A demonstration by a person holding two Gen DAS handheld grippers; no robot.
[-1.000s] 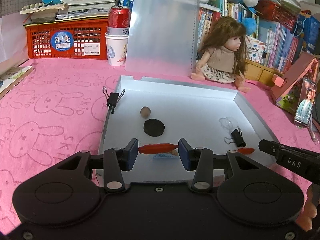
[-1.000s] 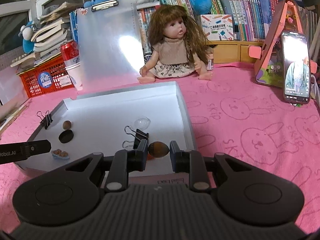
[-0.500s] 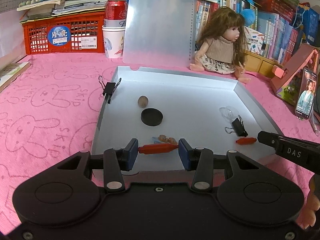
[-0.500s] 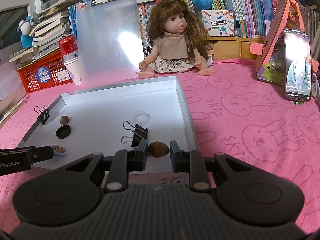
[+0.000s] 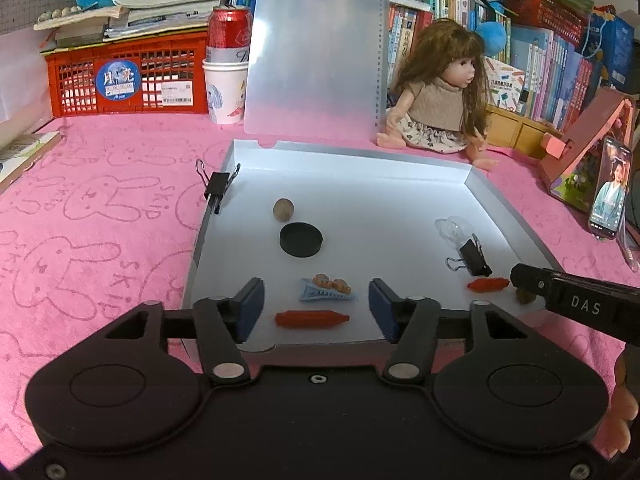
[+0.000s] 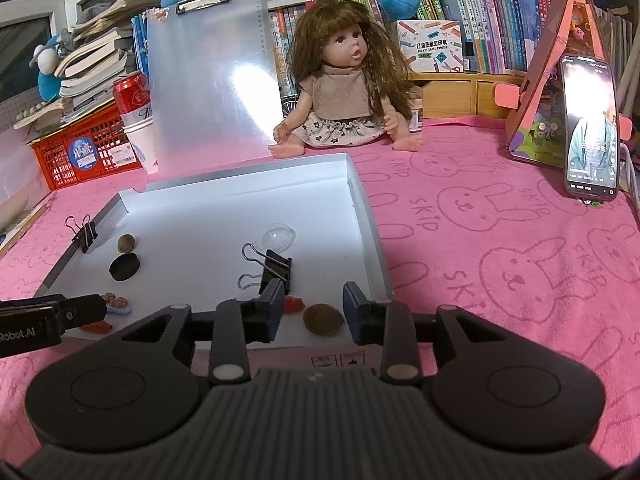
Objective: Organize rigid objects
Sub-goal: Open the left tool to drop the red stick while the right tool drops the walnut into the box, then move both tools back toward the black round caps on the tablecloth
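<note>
Left gripper (image 5: 316, 306) spread wide, blue pads (image 5: 250, 308) well clear of the red carrot-shaped piece (image 5: 311, 319) lying flat on the floor of the white tray (image 5: 400, 196), between the fingers and touching neither. Just beyond the carrot piece, a small blue dish of brown bits (image 5: 326, 290). Farther in, a black disc (image 5: 301, 239) with a brown nut (image 5: 283, 209) just behind it. On the tray's left wall, a black binder clip (image 5: 216, 188) clamped over the rim. Toward the tray's right side, a second binder clip (image 5: 472, 258) lying on the floor, a clear plastic dome (image 5: 452, 227) just behind it, and a smaller red piece (image 5: 488, 284) near the front right corner. Right gripper (image 6: 314, 310) likewise wide apart, a brown oval nut (image 6: 323, 319) resting on the tray floor between the fingers, close to the right pad (image 6: 354, 312) but, as far as can be told, not pinched. Same gripper visible from the left wrist view as a black bar marked DAS at the tray's front right. Tray set on a pink rabbit-print cloth (image 6: 500, 260). Behind the tray, a doll (image 6: 348, 92) seated upright, a translucent clipboard (image 5: 316, 48) standing, a red can (image 5: 228, 26) in a paper cup and a red basket (image 5: 124, 76). At the far right, a phone (image 6: 588, 128) propped upright, screen lit.
</note>
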